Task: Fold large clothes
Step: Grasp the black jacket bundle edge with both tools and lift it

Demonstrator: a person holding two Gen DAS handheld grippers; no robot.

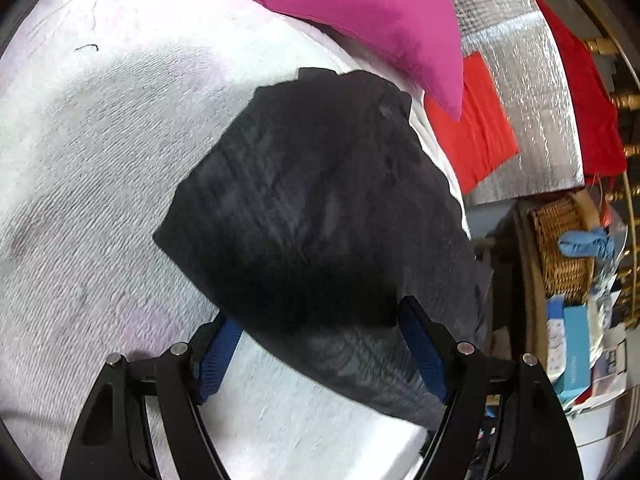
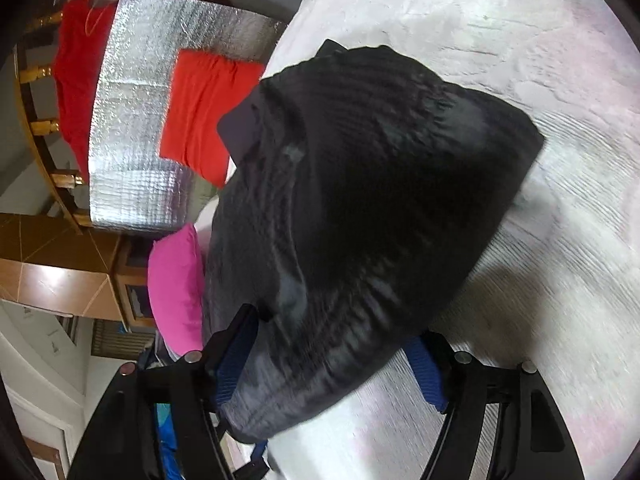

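My left gripper [image 1: 316, 320] stood wide open over the white bedspread [image 1: 100, 200], the folded black garment [image 1: 312, 208] lying between my blue pads [image 1: 420, 356]. A pink pillow [image 1: 372, 12] lay beyond it.

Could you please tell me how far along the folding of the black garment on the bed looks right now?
Mostly done: the black garment already lies as a compact folded bundle on the white bed. In hand: both left tongs and right tongs straddle its near edge, jaws wide, not pinching. Left: perhaps a final fold or tidy, then moving it aside, as with the red cloth lying flat.
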